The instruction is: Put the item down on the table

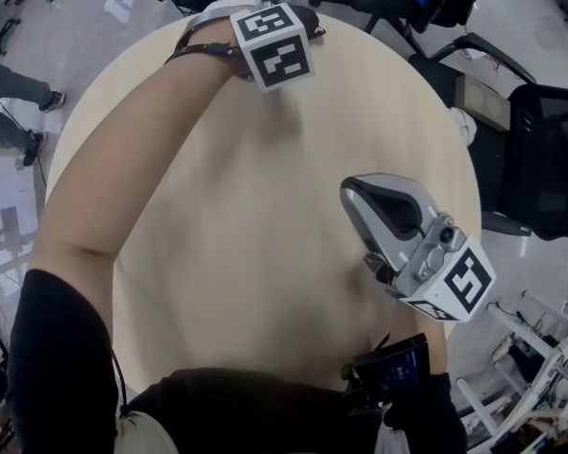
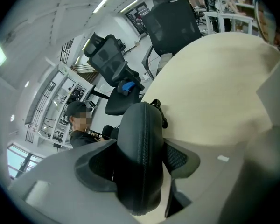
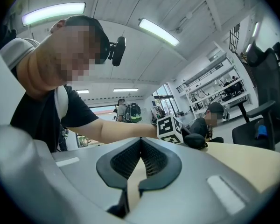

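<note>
My left gripper (image 1: 298, 25) reaches to the far edge of the round beige table (image 1: 218, 206) and is shut on a black zippered case (image 1: 310, 17). In the left gripper view the case (image 2: 139, 129) stands on edge between the two pads, its zipper facing the camera and a small strap at its far end. The right gripper view shows the case (image 3: 196, 140) down at table level beside the marker cube (image 3: 170, 129); I cannot tell whether it touches the top. My right gripper (image 1: 374, 201) hovers over the near right of the table, shut and with nothing in it (image 3: 141, 146).
Black office chairs stand round the far and right sides of the table (image 1: 540, 159) (image 2: 170, 22) (image 2: 112, 59). A person in a cap sits beyond the table (image 2: 79, 120). A dark device (image 1: 393, 367) hangs at my waist. White racks stand on the floor at the right (image 1: 540, 367).
</note>
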The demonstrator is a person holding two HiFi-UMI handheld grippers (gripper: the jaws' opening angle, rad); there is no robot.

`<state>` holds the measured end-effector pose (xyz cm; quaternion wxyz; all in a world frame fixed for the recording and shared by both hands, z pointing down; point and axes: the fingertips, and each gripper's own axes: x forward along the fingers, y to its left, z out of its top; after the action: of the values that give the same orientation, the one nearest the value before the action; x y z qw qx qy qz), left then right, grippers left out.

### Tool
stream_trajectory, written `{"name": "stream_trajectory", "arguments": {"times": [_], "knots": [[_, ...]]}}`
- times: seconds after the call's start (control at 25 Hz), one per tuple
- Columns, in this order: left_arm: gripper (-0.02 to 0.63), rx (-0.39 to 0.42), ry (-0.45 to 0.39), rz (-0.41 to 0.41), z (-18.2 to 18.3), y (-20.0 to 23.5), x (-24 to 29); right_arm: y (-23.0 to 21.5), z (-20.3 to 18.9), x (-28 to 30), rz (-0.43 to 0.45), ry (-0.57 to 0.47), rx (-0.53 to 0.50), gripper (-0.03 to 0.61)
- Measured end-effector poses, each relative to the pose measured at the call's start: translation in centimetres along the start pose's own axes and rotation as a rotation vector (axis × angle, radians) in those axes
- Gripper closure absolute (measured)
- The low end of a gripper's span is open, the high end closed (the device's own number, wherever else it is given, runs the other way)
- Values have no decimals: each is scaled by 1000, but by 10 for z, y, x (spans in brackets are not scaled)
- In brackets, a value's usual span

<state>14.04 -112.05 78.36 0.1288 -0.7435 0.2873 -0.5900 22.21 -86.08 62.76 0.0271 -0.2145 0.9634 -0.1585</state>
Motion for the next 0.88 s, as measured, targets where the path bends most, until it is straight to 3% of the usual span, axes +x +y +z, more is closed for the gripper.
{"name": "stream_trajectory", "arguments": {"times": [0.32,0.6,0.72,0.88], "knots": [[268,-134,-31,-86,-10,5,-1,-1,-1,0,14,-14,22,565],[146,-194,-38,-214,-20,-5,-11,-2,3,-4,20,-40,48,565],[135,-211,-49,-216,-25,-7,-14,0,3,-3,20,-33,41,565],[69,-230,-105,-180,-26,0,-25,1,4,-3,19,-30,39,565]]}}
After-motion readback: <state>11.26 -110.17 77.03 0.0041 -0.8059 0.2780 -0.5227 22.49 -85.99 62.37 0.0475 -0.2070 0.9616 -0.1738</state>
